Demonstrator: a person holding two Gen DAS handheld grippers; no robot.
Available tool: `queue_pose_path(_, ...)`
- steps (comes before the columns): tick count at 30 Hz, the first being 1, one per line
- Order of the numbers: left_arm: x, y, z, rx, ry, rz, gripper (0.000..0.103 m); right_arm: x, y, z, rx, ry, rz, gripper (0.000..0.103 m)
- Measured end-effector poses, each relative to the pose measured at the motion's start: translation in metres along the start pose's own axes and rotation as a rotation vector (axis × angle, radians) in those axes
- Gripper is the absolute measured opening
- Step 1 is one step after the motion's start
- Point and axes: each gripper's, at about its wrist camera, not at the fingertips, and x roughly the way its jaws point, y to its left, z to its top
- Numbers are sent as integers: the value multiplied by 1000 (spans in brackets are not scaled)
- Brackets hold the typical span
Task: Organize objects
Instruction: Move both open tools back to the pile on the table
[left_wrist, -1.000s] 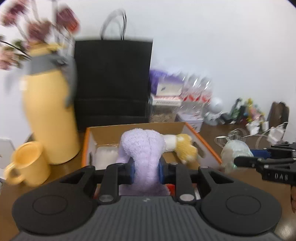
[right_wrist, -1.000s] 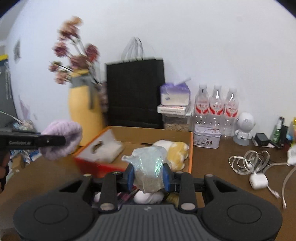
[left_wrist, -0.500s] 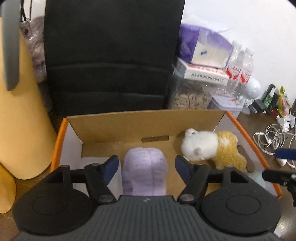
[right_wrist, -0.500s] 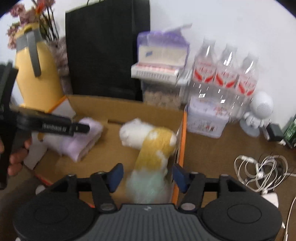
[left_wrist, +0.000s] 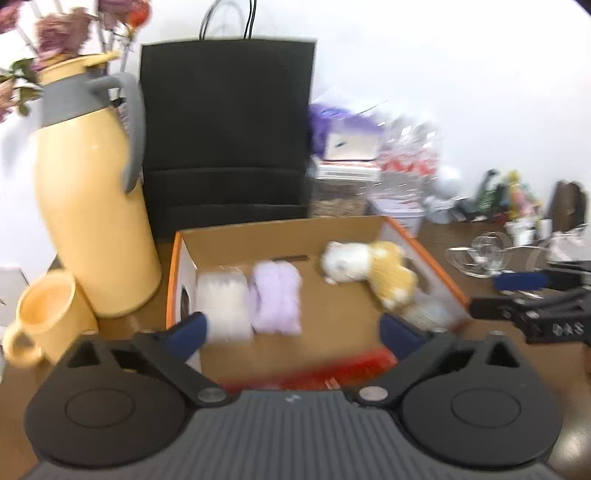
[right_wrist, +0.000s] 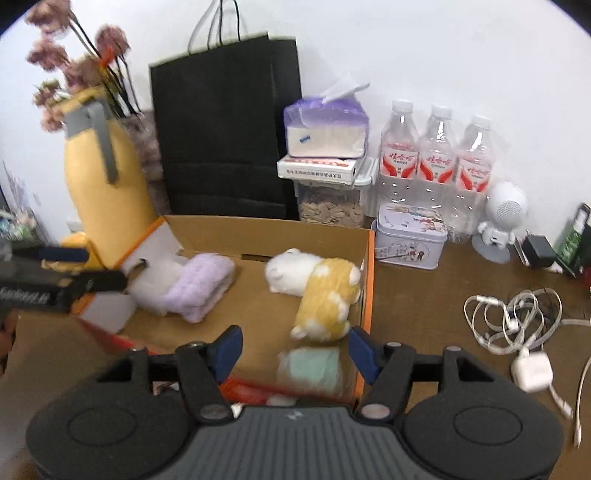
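Note:
An open cardboard box (left_wrist: 280, 229) (right_wrist: 266, 229) with orange edges sits on the desk. Inside lie a folded purple towel (left_wrist: 275, 297) (right_wrist: 201, 286), a white towel (left_wrist: 223, 301) beside it, a white and yellow plush toy (left_wrist: 369, 269) (right_wrist: 317, 291) and a pale green towel in plastic (right_wrist: 310, 367) (left_wrist: 424, 312) at the near right corner. My left gripper (left_wrist: 291, 328) is open and empty above the box's near edge. My right gripper (right_wrist: 295, 350) is open and empty just above the green towel.
A yellow thermos (left_wrist: 88, 206) and yellow mug (left_wrist: 44, 314) stand left of the box. A black paper bag (right_wrist: 225, 129), tissue pack (right_wrist: 325, 127), water bottles (right_wrist: 436, 151), a tin (right_wrist: 410, 236) and white cables (right_wrist: 513, 317) stand behind and right.
Both grippers have opened, released the purple towel and the green towel into the box, and pulled back from it.

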Motion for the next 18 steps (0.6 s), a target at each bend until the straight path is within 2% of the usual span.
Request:
queue_pose_path(3, -44, -5, -41, 9, 3, -3, 103, -32, 11, -30, -6, -40, 4, 70)
queue_pose_path(5, -80, -10, -73, -7, -28, -26, 103, -56, 19, -56, 6, -65, 9, 71)
queue_pose_path(7, -110, -15, -101, -28, -50, -39, 103, -82, 27, -85, 25, -95, 26, 75)
queue_pose_path(9, -138, -21, -130, -47, -69, -37, 103, -108, 36, -116, 37, -117, 31, 84)
queue_pose_path(11, -161, -27, -158, -59, -99, -27, 103, -132, 49, -151, 26, -125, 24, 87)
queue_pose_path(16, -182, -39, -204, -71, -94, 68, 103, -164, 62, -219, 51, -47, 84, 89)
queue_pose_path(18, -182, -37, -209, -93, -82, 75, 103, -169, 61, -231, 38, -13, 45, 89)
